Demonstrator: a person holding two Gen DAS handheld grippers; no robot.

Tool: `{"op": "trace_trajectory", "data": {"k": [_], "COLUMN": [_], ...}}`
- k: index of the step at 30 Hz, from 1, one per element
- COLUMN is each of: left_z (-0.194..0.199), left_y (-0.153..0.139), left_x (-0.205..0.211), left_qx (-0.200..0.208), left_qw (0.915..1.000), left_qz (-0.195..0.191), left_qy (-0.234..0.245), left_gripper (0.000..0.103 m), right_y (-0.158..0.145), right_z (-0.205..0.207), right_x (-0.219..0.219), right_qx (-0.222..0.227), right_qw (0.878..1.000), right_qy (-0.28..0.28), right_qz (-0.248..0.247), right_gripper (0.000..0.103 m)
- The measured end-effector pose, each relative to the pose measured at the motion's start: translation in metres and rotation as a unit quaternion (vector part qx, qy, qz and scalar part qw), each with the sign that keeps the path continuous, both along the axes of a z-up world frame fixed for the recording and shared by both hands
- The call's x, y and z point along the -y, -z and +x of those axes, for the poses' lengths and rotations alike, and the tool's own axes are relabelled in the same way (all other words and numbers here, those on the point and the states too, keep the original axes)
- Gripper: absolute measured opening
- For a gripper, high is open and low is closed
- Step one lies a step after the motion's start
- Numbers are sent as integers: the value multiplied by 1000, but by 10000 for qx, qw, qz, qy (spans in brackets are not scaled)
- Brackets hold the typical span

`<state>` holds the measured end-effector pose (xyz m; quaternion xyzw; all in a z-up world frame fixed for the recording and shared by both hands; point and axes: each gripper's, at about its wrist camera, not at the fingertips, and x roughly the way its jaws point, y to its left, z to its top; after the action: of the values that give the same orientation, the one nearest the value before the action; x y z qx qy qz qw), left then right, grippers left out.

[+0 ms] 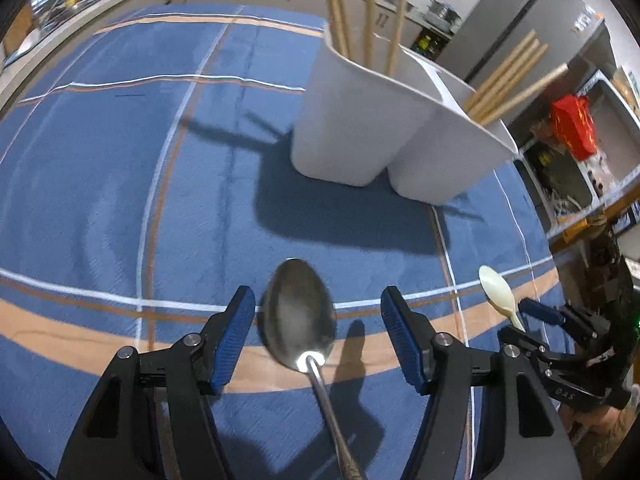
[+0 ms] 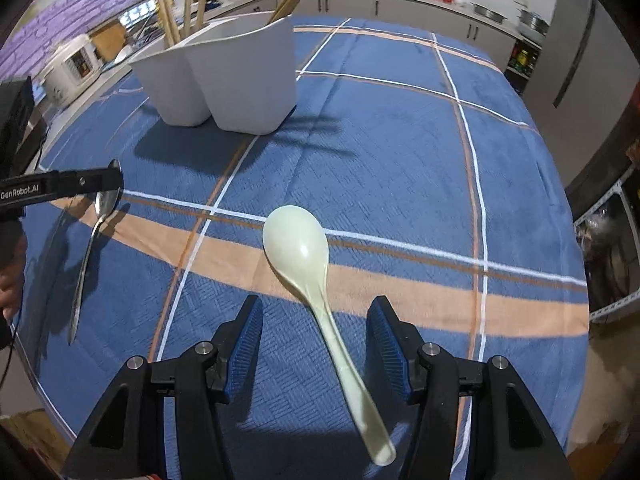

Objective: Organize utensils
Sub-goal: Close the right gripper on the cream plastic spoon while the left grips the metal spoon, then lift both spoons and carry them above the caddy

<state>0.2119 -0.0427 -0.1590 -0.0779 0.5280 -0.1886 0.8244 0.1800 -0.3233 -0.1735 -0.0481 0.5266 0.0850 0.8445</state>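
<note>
- The left gripper (image 1: 318, 336) straddles the metal spoon (image 1: 298, 314), which lies on the blue tablecloth (image 1: 100, 168) on the near side of the white holder (image 1: 340, 120); jaws apart, nothing pinched.
- The right gripper (image 2: 314, 344) likewise brackets the pale plastic spoon (image 2: 298, 242), also near side of the holder, unclenched.
- Step, by my reading: the pick-up. Next each must close on its handle, lift, then drop it into a compartment beside the chopsticks (image 1: 370, 8).

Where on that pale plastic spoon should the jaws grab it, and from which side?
Probably mid-handle, from straight above. The cream spoon lies flat on the tablecloth, its slim handle running back between the open right gripper jaws; the wide, rounded bowl would likely slip.
</note>
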Motion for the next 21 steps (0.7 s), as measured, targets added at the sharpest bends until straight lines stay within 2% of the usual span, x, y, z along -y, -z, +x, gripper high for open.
{"op": "trace_trajectory", "data": {"k": [1, 2, 3, 4, 6, 8, 14, 21], "left_z": [1, 1, 1, 1, 0, -2, -17, -27], "left_y": [0, 0, 1, 1, -2, -8, -23, -37], "left_x": [4, 8, 12, 14, 16, 20, 26, 15], "left_qx": [6, 20, -4, -16, 12, 94, 382, 546], "left_qw": [10000, 9998, 9996, 9997, 9998, 9998, 9990, 9985], "left_qz": [89, 169, 233, 173, 139, 98, 199, 63], "left_qy": [43, 68, 147, 189, 165, 147, 144, -81], "left_gripper": [41, 31, 13, 6, 5, 4, 2, 2], "right_y": [0, -1, -2, -3, -4, -5, -8, -25], "right_z": [1, 1, 2, 3, 6, 7, 3, -14], "right_x": [-3, -4, -6, -8, -11, -10, 12, 30], "right_qx": [1, -18, -35, -79, -145, -150, -86, 235], "right_qw": [9999, 9998, 9997, 9995, 9994, 9995, 9979, 9913], "right_qy": [-89, -169, -218, -280, -297, -260, 264, 634], "right_qz": [-93, -63, -80, -102, -97, -30, 581, 1131], "right_gripper": [56, 51, 36, 17, 10, 10, 9, 9]}}
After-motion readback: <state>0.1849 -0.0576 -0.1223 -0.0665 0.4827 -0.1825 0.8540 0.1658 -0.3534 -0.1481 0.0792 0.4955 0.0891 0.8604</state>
